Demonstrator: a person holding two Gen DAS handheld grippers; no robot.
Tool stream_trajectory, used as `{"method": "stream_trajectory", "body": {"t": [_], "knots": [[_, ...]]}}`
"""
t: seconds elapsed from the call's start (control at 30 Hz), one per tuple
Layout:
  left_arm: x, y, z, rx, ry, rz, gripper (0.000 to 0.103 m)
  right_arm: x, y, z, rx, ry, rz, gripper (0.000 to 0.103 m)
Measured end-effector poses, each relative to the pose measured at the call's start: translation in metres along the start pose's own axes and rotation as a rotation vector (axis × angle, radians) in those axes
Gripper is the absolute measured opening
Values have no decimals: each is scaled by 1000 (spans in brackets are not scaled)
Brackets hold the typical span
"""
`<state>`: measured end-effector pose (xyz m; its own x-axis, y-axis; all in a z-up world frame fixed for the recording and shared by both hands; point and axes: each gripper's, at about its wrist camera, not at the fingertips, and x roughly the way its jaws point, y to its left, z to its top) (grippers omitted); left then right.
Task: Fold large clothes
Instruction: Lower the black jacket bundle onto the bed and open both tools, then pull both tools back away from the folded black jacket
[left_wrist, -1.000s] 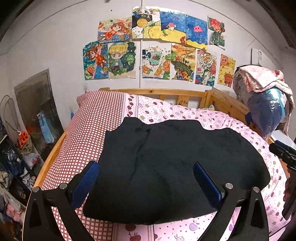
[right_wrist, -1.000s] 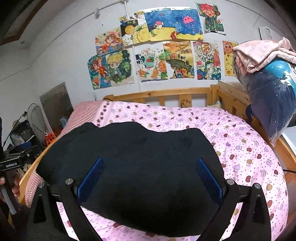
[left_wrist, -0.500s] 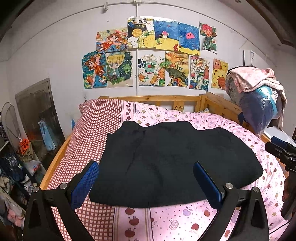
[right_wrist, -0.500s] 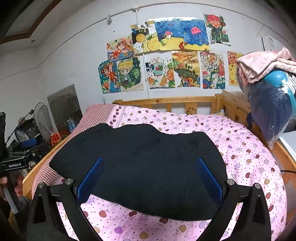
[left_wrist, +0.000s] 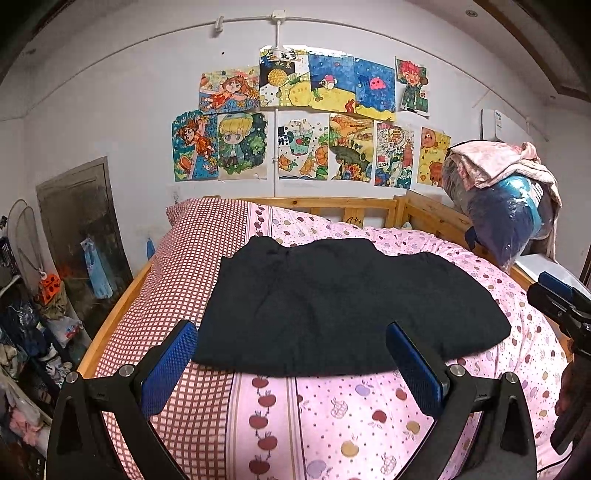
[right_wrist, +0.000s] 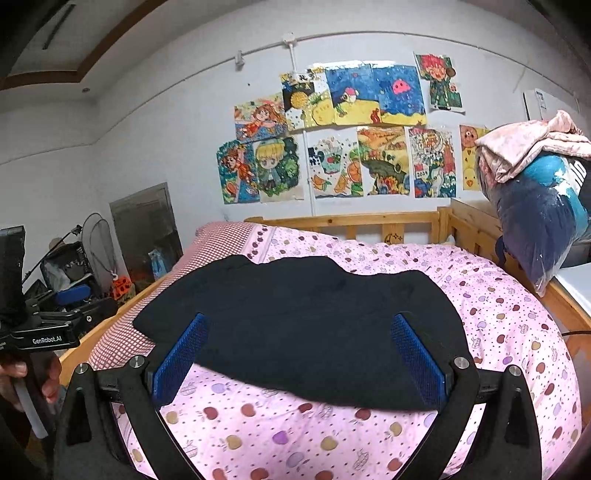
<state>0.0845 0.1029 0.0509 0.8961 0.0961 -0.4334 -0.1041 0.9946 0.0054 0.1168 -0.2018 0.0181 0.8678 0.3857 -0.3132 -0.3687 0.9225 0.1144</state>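
A black garment (left_wrist: 343, 306) lies folded flat on the pink apple-print bed cover (left_wrist: 351, 417); the right wrist view shows the same black garment (right_wrist: 303, 328) on that bed cover (right_wrist: 295, 443). My left gripper (left_wrist: 291, 354) hangs open above the near hem, with nothing between its blue pads. My right gripper (right_wrist: 299, 347) is open too, held back from the cloth's near edge and above it. Each gripper shows at the edge of the other's view, held by a hand.
A wooden bed frame (left_wrist: 332, 206) runs behind and along both sides. A bagged bundle with pink cloth on top (left_wrist: 506, 206) sits at the right. Clutter and shelves (left_wrist: 33, 325) crowd the floor on the left. Drawings (left_wrist: 306, 122) cover the wall.
Both grippers have pulled back and risen away from the black garment, so more of the bed cover shows in front of it. The garment lies still.
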Motion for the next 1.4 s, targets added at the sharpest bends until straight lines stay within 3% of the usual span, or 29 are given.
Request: {"method": "stream_trajectory", "body": {"t": [0.67,1.4], "knots": [[-43,-3,-37,24,-67,28,103,-41,34,-42,-30,-63,-36,101],[-35,-9,-74,36,-65,51,103,-36,28,-77,-18,-16,-95,101]]}}
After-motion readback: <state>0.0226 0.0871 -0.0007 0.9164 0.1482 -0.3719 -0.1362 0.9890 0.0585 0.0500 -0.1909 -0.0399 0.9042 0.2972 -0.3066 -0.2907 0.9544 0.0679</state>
